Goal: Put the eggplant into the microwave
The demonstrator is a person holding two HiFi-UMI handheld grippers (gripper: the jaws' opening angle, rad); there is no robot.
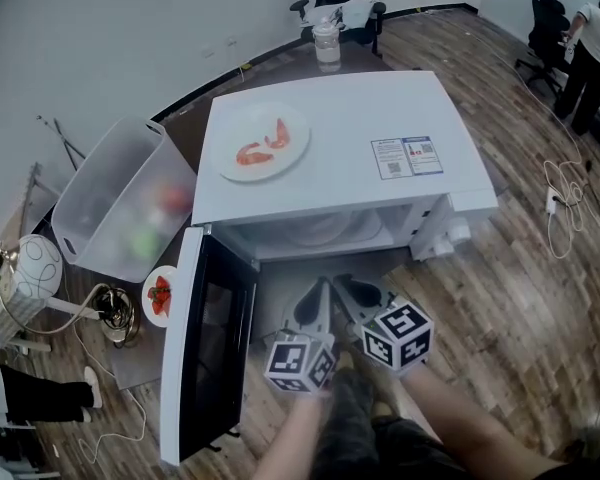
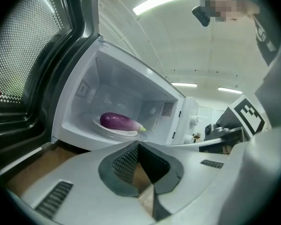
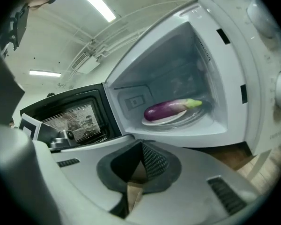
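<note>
Left gripper (image 1: 322, 290) outside microwave (image 1: 360, 118) doorway

Head view: looking steeply down onto the microwave (image 1: 350, 168) top.
Left gripper view: sitting low, looking into the cavity (image 2: 126, 90) from the door (image 2: 33, 78) side.
Right gripper view: looking in from the other side — as near.
Shared: both are catching the eggplant (image 2: 119, 122).

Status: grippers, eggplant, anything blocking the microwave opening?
Left gripper shut, empty; right gripper shut, empty. Eggplant on plate inside microwave. Door open, nothing blocking.
</note>
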